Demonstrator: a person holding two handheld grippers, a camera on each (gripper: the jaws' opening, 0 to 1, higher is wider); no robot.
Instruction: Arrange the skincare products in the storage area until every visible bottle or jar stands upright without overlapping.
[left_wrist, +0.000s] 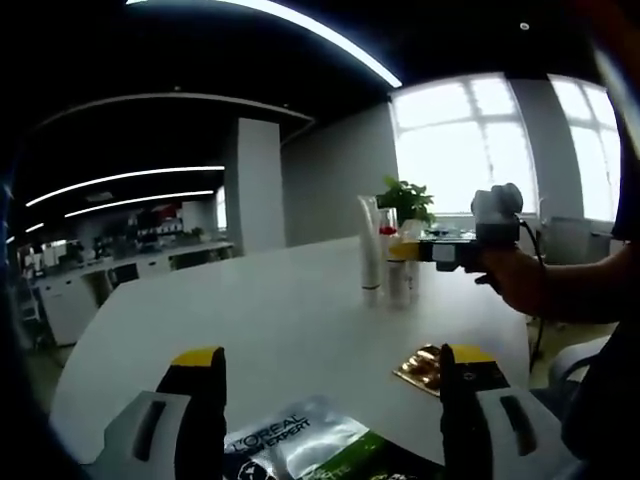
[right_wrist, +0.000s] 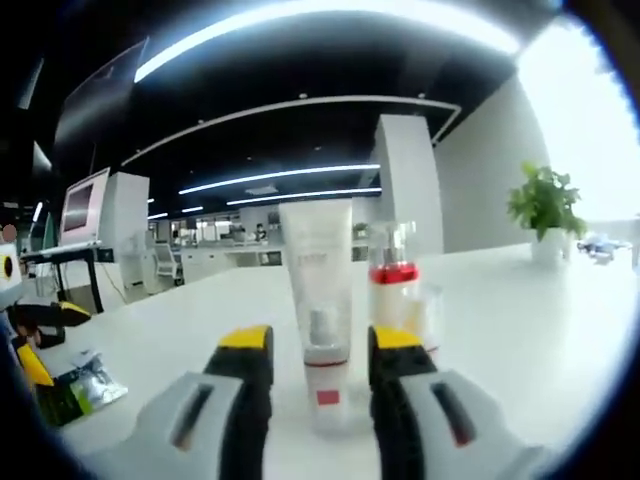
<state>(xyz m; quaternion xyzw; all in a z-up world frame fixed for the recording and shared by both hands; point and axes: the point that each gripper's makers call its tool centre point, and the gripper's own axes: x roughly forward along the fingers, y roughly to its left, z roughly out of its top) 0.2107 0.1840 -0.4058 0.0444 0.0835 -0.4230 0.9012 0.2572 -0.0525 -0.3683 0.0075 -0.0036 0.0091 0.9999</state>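
Sachet: L'Oreal sachet (left_wrist: 300, 445) lying flat at near tabletop (left_wrist: 280, 310) edge, running out of frame at bottom.
Left gripper (left_wrist: 330, 385): fingers spread apart, gripping nothing.
Gold packet (left_wrist: 422, 367): partly hiding behind the right-hand finger.
Right gripper (right_wrist: 310, 365): fingers straddling white tube (right_wrist: 318, 300), standing upright; contact hard to judge.
Pump bottle (right_wrist: 393, 285): standing upright beside tube, base hiding behind a finger.
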